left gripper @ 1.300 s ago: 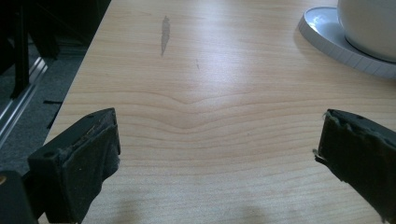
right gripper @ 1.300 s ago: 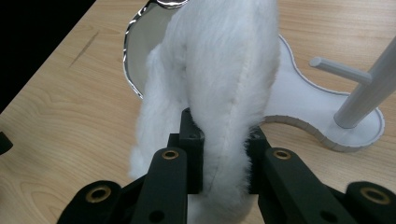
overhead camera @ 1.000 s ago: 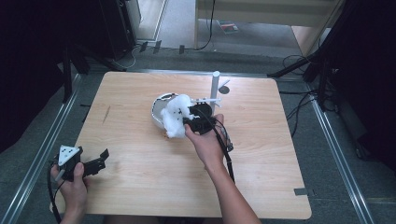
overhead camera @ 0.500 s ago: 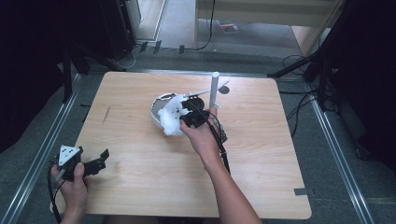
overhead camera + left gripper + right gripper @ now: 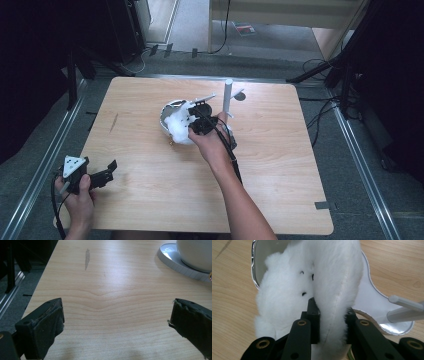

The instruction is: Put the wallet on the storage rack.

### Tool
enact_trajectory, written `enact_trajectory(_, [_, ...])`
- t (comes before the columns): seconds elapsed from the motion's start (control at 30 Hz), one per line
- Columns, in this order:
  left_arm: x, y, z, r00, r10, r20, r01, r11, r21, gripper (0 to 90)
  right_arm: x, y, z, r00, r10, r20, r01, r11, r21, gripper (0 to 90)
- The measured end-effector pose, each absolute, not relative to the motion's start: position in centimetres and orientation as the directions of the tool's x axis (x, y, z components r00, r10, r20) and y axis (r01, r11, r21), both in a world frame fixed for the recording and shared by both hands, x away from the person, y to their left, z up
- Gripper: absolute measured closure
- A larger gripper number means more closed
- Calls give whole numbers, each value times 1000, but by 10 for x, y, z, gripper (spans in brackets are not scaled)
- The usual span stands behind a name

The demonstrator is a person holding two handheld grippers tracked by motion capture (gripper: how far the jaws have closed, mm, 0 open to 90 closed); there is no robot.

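A white fluffy plush piece (image 5: 176, 126) sits over a round silver-rimmed base (image 5: 165, 113) near the table's middle. My right gripper (image 5: 198, 120) is shut on a fold of the plush piece (image 5: 287, 297); in the right gripper view the jaws pinch it from both sides just above the base (image 5: 372, 296). From the base rises a white post (image 5: 228, 97) with thin side arms (image 5: 404, 311). My left gripper (image 5: 107, 171) rests at the table's near left corner, open. Nothing lies between the jaws of the left gripper (image 5: 116, 317), which stand wide apart over bare wood.
The wooden table (image 5: 280, 165) has metal rails along both sides. In the left gripper view the base's grey rim (image 5: 172, 261) and a white rounded body lie far ahead to the right. A dark streak (image 5: 87, 257) marks the wood.
My right hand has shifted slightly left and turned, carrying the plush piece with it over the base. The left gripper has not moved.
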State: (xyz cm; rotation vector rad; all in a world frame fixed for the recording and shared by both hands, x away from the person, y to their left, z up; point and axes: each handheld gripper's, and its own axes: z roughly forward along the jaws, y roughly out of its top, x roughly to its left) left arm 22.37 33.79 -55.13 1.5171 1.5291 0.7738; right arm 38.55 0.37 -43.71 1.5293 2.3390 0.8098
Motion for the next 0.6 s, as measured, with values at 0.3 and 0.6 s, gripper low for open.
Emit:
enact_trajectory(0.3, [223, 337, -551, 73, 989, -130, 479, 80, 874, 0, 393, 14, -441, -424, 903, 66, 777, 325, 539, 754])
enact_trajectory(0.6, [223, 337, -551, 77, 988, -132, 479, 80, 874, 0, 396, 20, -445, -429, 903, 20, 758, 347, 552, 681])
